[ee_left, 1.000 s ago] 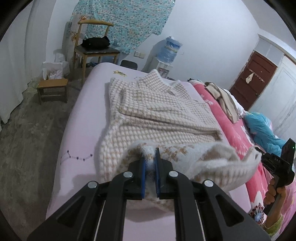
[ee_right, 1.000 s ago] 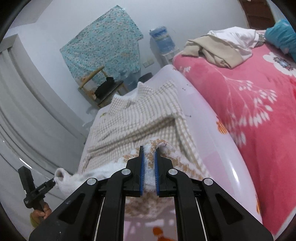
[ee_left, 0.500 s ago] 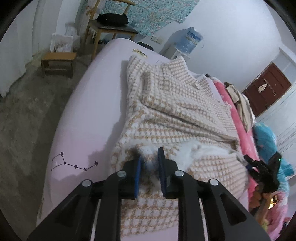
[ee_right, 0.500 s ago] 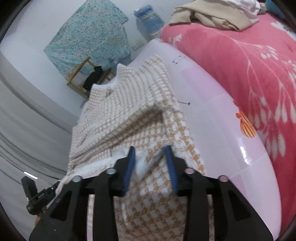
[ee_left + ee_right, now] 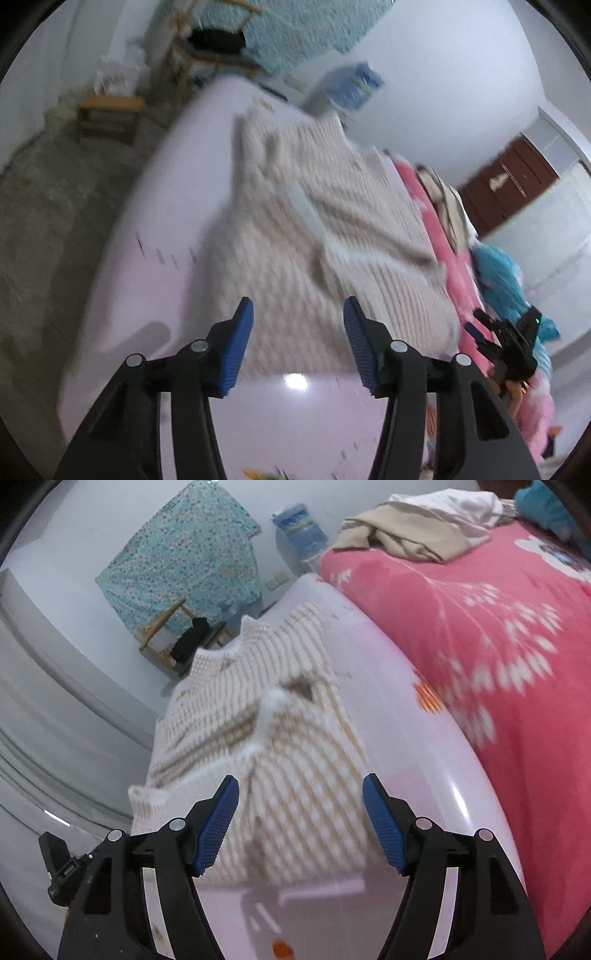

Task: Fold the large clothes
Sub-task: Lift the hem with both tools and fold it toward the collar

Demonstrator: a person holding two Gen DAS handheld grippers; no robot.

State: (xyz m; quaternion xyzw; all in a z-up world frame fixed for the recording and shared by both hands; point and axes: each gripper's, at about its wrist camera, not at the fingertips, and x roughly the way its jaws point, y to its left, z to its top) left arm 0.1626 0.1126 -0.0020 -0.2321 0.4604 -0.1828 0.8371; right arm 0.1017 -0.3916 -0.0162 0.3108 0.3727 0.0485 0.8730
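Both grippers have let go of the sweater's hem since a second ago, when each was clamped on the fluffy edge and held it up; now the left gripper (image 5: 298,321) and the right gripper (image 5: 300,797) have their blue fingers spread wide and opening further, with nothing pinched between them. Under them the checked sweater (image 5: 258,734) lies on the bed (image 5: 424,738), on the pale lilac sheet, its bottom part folded up over the body so the hem sits partway up the garment, beside the pink floral blanket (image 5: 498,646). In the left wrist view the picture is smeared by motion, so fine creases cannot be read there. To do this release well, I judge that both hands should back straight off the cloth without dragging a fingertip through the knit, since a snag would pull the fresh fold askew; the folded edge looks a little bunched near the white trim (image 5: 273,701), so a light smoothing pass seems worthwhile before the next fold. As for containers, none holds any clothing here; the only vessel in sight is a blue water jug (image 5: 299,531) by the far wall, its fill level not discernible.
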